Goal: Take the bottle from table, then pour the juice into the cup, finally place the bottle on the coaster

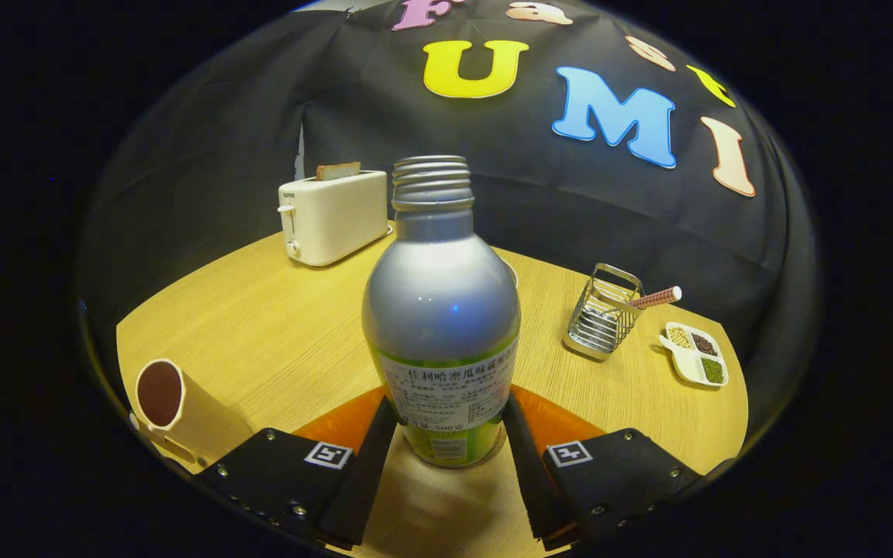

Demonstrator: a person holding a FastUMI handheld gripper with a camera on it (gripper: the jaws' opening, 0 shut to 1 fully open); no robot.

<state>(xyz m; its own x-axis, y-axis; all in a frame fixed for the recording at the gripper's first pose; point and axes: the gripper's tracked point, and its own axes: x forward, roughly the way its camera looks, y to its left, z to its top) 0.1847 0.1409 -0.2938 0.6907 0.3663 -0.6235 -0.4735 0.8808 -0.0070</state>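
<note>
A: Standing upright, uncapped silver metal bottle with green label (442, 325), on the orange round coaster (551, 418) on the round wooden counter (276, 341), between the 2 fingers of the gripper (446, 434).

B: Clamped? Looks pressed on both sides, though cannot tell for certain. Cream cup of dark juice (171, 407) lying off left.

A: Probably last step, placing. Next: opening, backing straight off.
</note>
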